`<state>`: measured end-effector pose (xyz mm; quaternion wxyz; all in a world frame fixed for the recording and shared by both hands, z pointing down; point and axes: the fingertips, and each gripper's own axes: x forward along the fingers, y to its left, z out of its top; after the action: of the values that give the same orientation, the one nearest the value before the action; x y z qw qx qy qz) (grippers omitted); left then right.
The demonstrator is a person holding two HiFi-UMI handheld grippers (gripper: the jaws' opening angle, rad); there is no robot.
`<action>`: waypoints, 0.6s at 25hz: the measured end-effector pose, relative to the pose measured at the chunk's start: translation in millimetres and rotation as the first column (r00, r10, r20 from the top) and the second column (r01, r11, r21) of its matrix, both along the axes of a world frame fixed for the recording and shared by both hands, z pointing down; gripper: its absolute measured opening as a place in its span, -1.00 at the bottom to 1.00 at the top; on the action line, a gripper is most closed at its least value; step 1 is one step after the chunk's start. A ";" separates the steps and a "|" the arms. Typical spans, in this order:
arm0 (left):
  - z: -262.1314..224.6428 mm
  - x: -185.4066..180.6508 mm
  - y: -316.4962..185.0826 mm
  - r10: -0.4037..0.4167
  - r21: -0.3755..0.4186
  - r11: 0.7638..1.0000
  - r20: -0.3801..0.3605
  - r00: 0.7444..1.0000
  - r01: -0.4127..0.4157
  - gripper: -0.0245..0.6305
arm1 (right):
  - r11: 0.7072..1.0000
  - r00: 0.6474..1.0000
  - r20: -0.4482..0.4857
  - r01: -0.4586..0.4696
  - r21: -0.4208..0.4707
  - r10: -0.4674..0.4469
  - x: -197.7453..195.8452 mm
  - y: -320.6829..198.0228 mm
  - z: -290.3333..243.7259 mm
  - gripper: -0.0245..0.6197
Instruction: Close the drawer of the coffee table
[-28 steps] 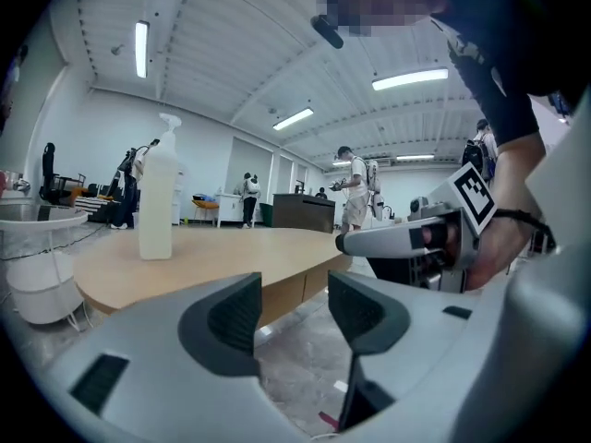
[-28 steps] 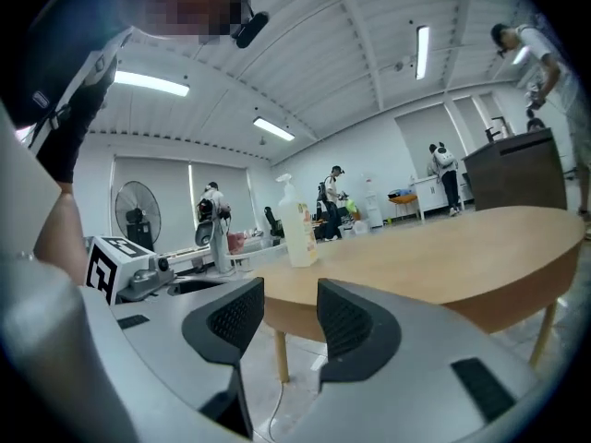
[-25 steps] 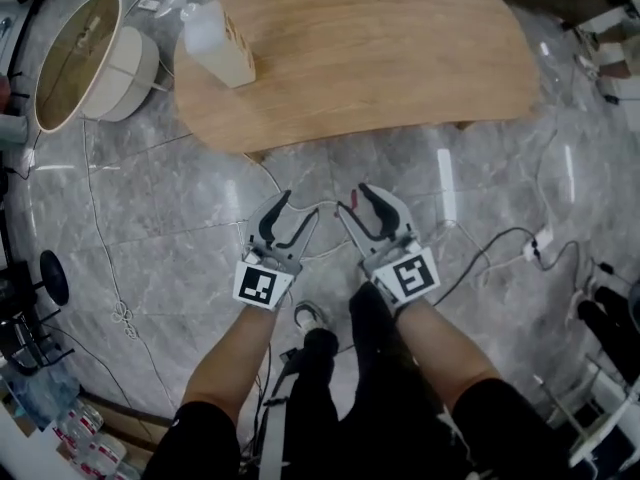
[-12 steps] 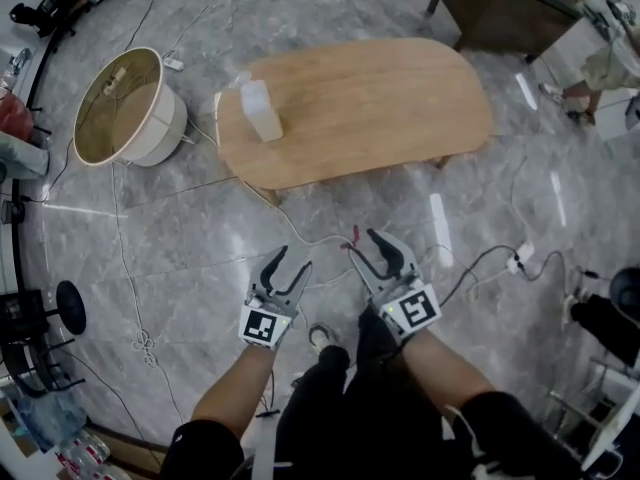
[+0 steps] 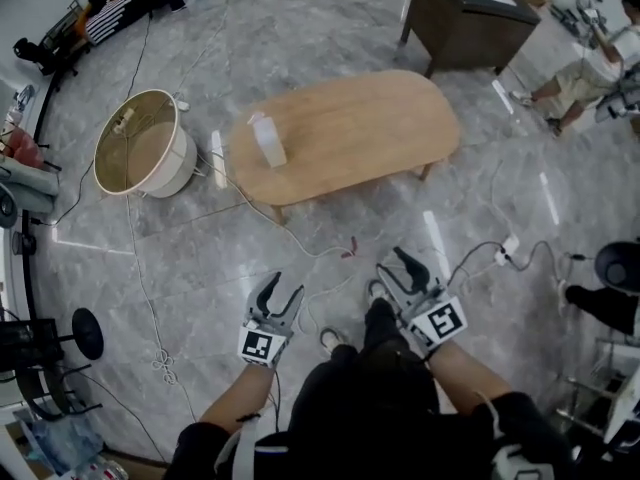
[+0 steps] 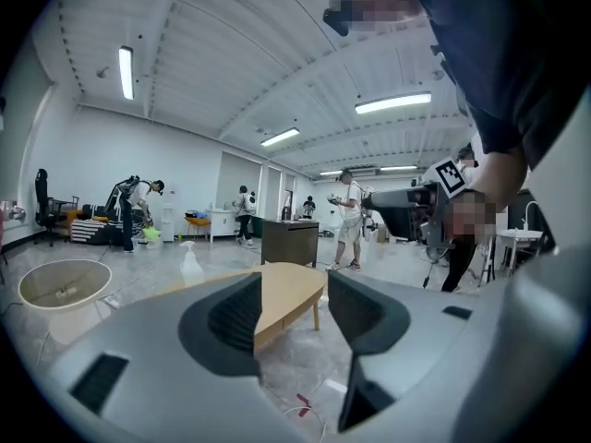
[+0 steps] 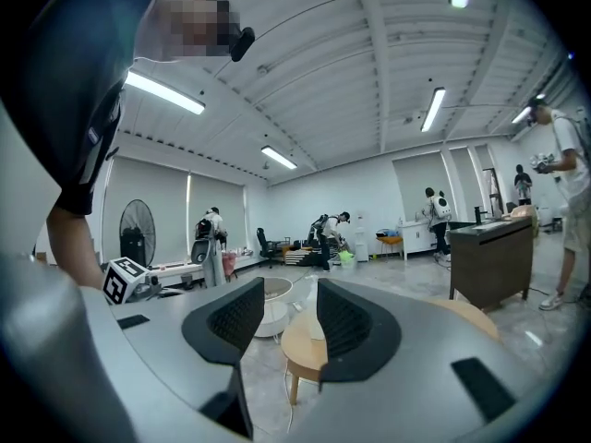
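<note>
Head view: the table (image 5: 345, 133) stands on the grey stone floor, all of its wooden top in sight. The drawer cannot be made out from above. A bottle (image 5: 268, 140) stands upright on the table's left end. A round basket (image 5: 140, 148) sits on the floor just left of the table, and a dark cabinet (image 5: 465, 18) stands beyond its far right end. Cables (image 5: 300, 243) trail over the floor on the near side. Both grippers are held well short of the table, close to the person's body. The left gripper (image 5: 282, 291) and the right gripper (image 5: 393, 266) point towards the table, each with jaws apart and nothing in them.

Left gripper view: the jaws stand wide and hold nothing. The table (image 6: 294, 295) shows far off through the gap, its right end and one leg (image 6: 317, 317) in view. A seam runs along the side under the top, flush with it; whether that is the drawer front I cannot tell. The bottle (image 6: 191, 264) is on the table's left end and the cabinet (image 6: 289, 241) stands behind the table. The basket (image 6: 63, 284) is far to the table's left.

Right gripper view: these jaws are also wide and empty. One rounded end of the table (image 7: 303, 344) shows between them, with the basket (image 7: 274, 295) behind it. The cabinet (image 7: 492, 247) stands to the table's right.
</note>
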<state>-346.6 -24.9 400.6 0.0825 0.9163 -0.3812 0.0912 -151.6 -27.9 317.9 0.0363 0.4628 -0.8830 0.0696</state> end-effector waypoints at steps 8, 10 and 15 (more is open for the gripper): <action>-96.1 33.7 7.6 0.057 0.063 0.997 -0.068 0.996 -0.053 -0.30 | 0.999 0.998 0.053 0.021 0.039 -0.023 -19.1 18.4 -84.7 -0.38; -117.8 41.6 8.8 0.071 0.081 0.995 -0.090 0.993 -0.064 -0.30 | 0.998 0.997 0.059 0.038 0.048 -0.041 -25.5 22.4 -103.9 -0.38; -156.0 63.7 16.9 0.094 0.086 0.993 -0.122 0.988 -0.084 -0.30 | 0.995 0.993 0.088 0.068 0.069 -0.074 -19.8 33.4 -140.5 -0.38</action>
<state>-282.9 -8.0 244.6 0.0649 0.9389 -0.3373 0.0215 -171.3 5.5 177.4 -0.0166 0.4285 -0.9014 0.0602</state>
